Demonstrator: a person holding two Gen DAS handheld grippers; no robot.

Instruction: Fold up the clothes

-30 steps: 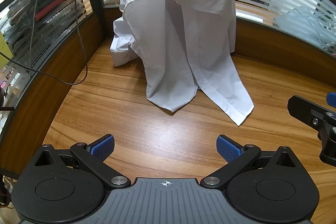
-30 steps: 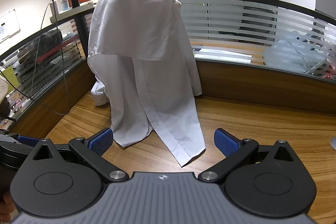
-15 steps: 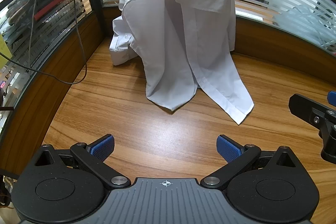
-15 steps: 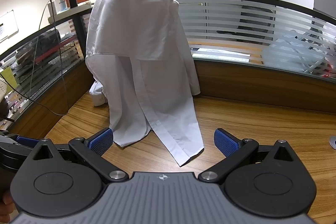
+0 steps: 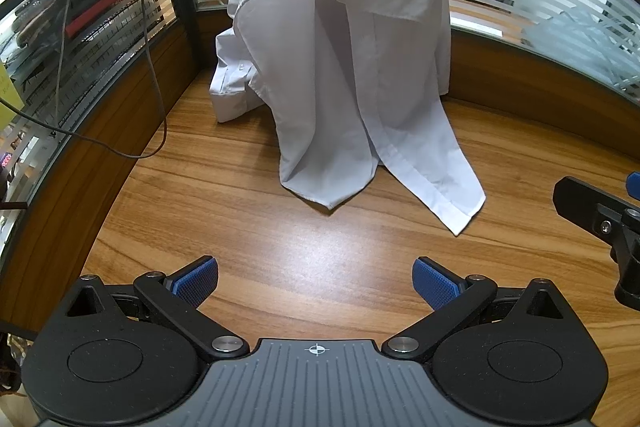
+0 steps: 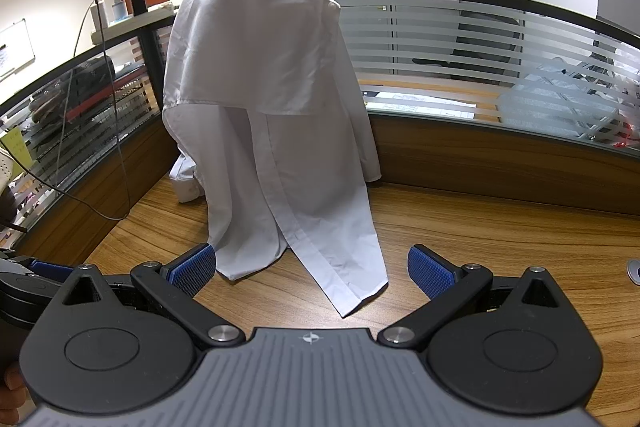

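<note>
The white shirt (image 6: 276,131) hung draped over something hidden at the desk (image 5: 320,267) corner, hems trailing. My left gripper (image 5: 315,277) and right gripper (image 6: 311,271) gaped wide, empty. Tugging one hem might have dragged everything down in a heap.

The left gripper (image 5: 315,279) is spread wide, its blue-padded fingers (image 5: 197,279) far apart with nothing between them; the right gripper (image 6: 312,273) is likewise wide apart, its fingers (image 6: 430,273) empty; both point forward, low and roughly level; the right gripper's black linkage shows at the right edge of the left wrist view; a bit of hand (image 6: 10,393) shows at the right view's lower-left corner.
</note>
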